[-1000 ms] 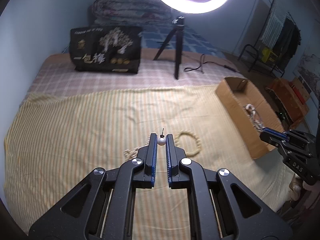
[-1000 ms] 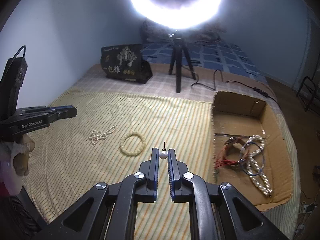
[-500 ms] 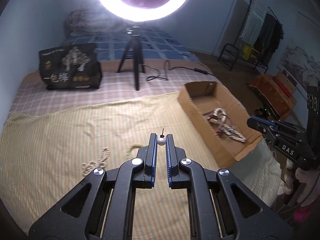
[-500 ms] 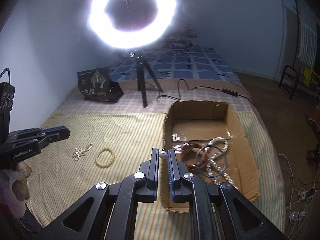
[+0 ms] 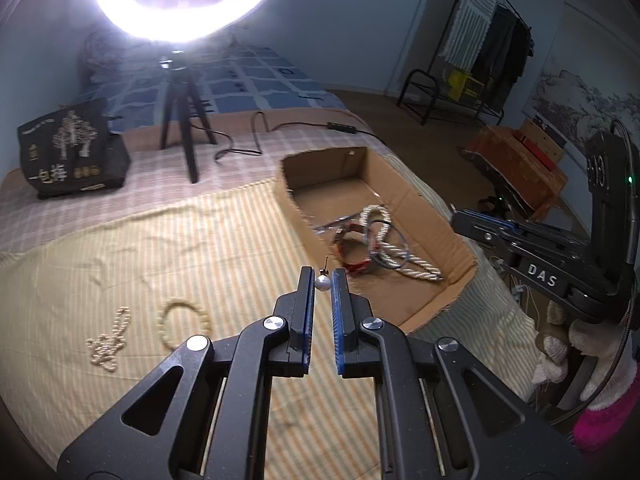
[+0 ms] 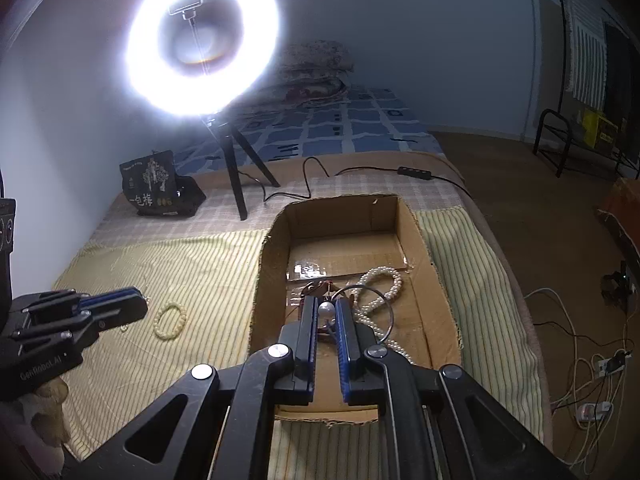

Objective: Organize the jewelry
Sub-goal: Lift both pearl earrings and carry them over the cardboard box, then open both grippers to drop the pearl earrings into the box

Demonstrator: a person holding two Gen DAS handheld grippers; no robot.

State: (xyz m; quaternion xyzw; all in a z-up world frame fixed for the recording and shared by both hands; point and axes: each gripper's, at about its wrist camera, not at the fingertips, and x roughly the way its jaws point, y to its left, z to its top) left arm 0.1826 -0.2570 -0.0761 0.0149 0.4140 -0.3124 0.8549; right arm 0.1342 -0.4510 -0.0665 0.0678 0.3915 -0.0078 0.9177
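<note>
Pearl studs, two: one pearl stud [image 5: 322,284] is pinched in my left claw [image 5: 322,279] near the cardboard box [image 5: 424,200], the other pearl stud [image 6: 326,310] in my right claw [image 6: 326,307] above that box. Left of the box, on the bed [image 5: 160,248]: one bead bracelet [image 5: 184,322], one pearl chain [image 5: 110,340].

A cream beaded bracelet [image 5: 185,322] lies flat as a ring on the yellow striped bedspread [image 5: 120,264], with a tangled small-pearl chain [image 5: 109,340] just beside it at nine o'clock. At two o'clock, the open brown cardboard box [image 6: 424,240] holds a looped white pearl necklace [image 6: 382,280], red cords and a thin metal hoop.
</note>
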